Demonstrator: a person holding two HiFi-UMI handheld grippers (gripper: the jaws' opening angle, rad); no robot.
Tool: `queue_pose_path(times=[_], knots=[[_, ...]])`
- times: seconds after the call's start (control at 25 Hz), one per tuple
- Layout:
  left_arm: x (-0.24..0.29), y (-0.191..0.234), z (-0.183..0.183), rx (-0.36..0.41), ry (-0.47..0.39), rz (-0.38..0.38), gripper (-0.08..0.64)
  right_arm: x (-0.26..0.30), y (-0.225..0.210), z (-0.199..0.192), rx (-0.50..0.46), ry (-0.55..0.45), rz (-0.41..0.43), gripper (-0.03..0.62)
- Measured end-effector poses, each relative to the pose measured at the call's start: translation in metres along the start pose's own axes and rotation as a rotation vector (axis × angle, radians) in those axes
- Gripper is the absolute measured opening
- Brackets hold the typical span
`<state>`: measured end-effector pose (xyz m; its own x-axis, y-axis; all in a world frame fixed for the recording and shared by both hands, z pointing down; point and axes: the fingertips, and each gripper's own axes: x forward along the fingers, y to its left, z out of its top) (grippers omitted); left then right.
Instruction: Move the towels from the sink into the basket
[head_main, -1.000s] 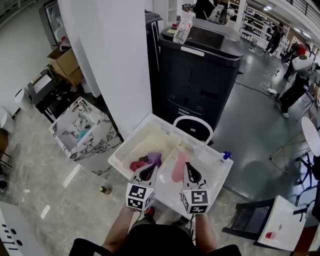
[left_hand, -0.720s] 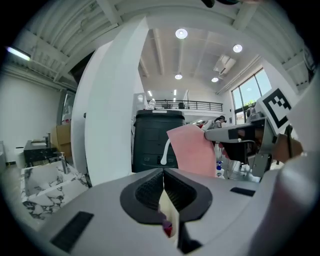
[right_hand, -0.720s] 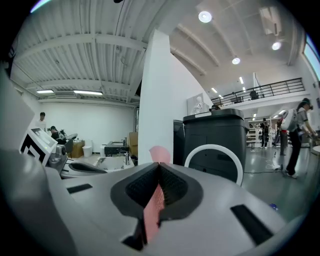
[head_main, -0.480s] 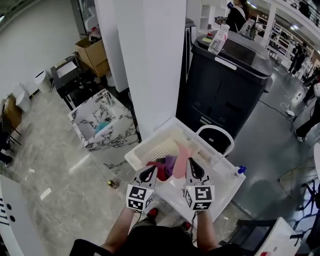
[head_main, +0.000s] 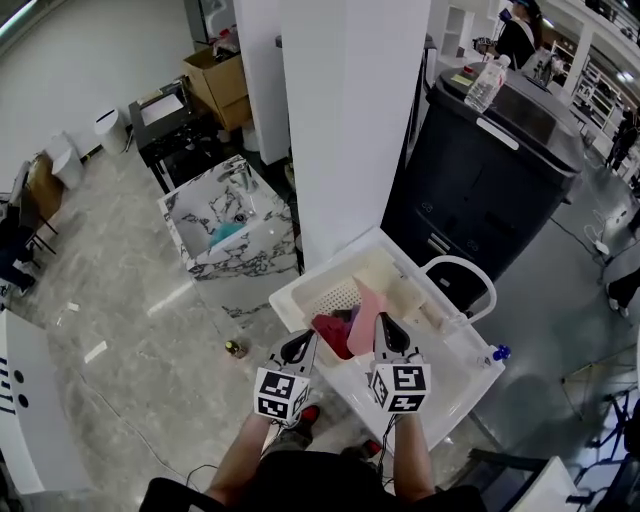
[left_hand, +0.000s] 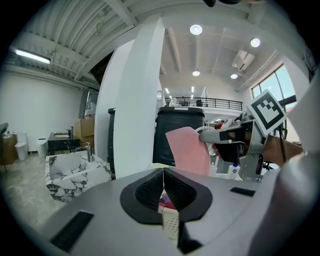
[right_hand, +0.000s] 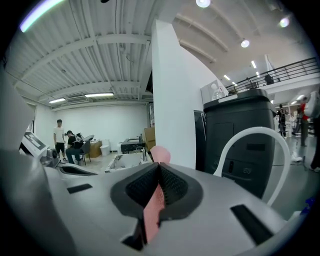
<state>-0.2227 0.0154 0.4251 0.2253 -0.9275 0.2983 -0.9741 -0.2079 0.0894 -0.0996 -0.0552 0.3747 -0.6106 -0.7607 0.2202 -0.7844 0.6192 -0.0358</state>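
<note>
carrying, right gripper (head_main: 384, 322): clamped on the pink towel (head_main: 365, 312), which is held up over the basket (head_main: 335, 294).
left gripper (head_main: 302, 342): closed on the dark red towel (head_main: 330, 336), just beside the pink one.
sink (head_main: 255, 255): well apart; a teal towel (head_main: 228, 234) is seen inside.
release: both towels are best lowered inside the rim before the jaws are opened.

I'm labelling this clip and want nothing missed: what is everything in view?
pink towel: one, pink, pinched in the right gripper
red and purple towels: two, red and purple, pinched in the left gripper
teal towel: one, teal, in the sink
sink: one, marbled white, left of the pillar
basket: one, white, in front of the person
pillar: one, white, behind the basket
machine: one, black, right of the pillar
bottle: one, clear, on the machine
cardboard box: one, brown, behind the sink
left gripper, right gripper: two, grey, both shut, bottom centre
</note>
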Motion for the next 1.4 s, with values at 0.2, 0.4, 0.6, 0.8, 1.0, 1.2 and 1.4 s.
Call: queue_pose_path(times=[0.2, 0.4, 0.6, 0.8, 1.0, 1.2, 1.4], knots=[[0.001, 0.011, -0.013, -0.028, 0.019, 0.02, 0.008, 0.019, 0.008, -0.025, 0.01, 0.066, 0.027, 0.031], [0.005, 0.018, -0.028, -0.053, 0.05, 0.027, 0.008, 0.035, 0.015, -0.054, 0.016, 0.135, 0.048, 0.031], [0.01, 0.022, -0.042, -0.071, 0.079, 0.034, 0.008, 0.047, 0.019, -0.082, 0.022, 0.204, 0.072, 0.031], [0.016, 0.027, -0.048, -0.083, 0.09, 0.04, 0.008, 0.06, 0.024, -0.102, 0.029, 0.254, 0.093, 0.031], [0.017, 0.038, -0.052, -0.092, 0.1, 0.054, 0.008, 0.071, 0.03, -0.117, 0.025, 0.289, 0.11, 0.032], [0.015, 0.044, -0.057, -0.101, 0.115, 0.063, 0.008, 0.074, 0.034, -0.117, 0.014, 0.283, 0.12, 0.034], [0.013, 0.045, -0.058, -0.102, 0.112, 0.06, 0.008, 0.073, 0.037, -0.109, 0.018, 0.247, 0.132, 0.045]])
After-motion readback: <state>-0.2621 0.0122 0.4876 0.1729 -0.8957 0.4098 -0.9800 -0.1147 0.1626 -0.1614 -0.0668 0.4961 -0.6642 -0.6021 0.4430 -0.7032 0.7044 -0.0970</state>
